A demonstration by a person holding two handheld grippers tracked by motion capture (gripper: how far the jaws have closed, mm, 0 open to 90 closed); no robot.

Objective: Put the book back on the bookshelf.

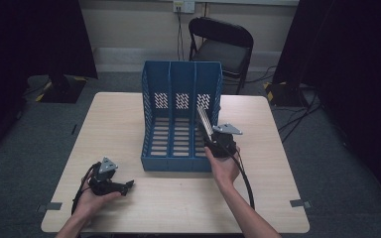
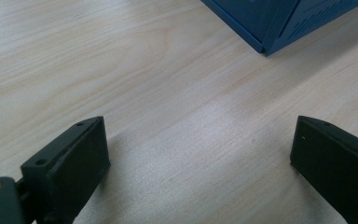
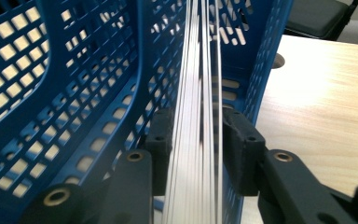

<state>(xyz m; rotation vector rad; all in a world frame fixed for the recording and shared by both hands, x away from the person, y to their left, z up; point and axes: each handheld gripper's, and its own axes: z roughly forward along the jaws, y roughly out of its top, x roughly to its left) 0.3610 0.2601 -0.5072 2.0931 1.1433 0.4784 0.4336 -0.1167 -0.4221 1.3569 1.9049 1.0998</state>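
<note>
My left gripper rests wide open on the tabletop, while my right gripper loosely brackets a paper stack inside the blue file rack's rightmost slot.

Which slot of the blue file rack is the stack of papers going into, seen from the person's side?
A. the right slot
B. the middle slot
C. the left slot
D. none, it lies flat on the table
A. In the high view the paper stack stands on edge in the rightmost slot of the blue file rack, between the jaws of the right tool.
</note>
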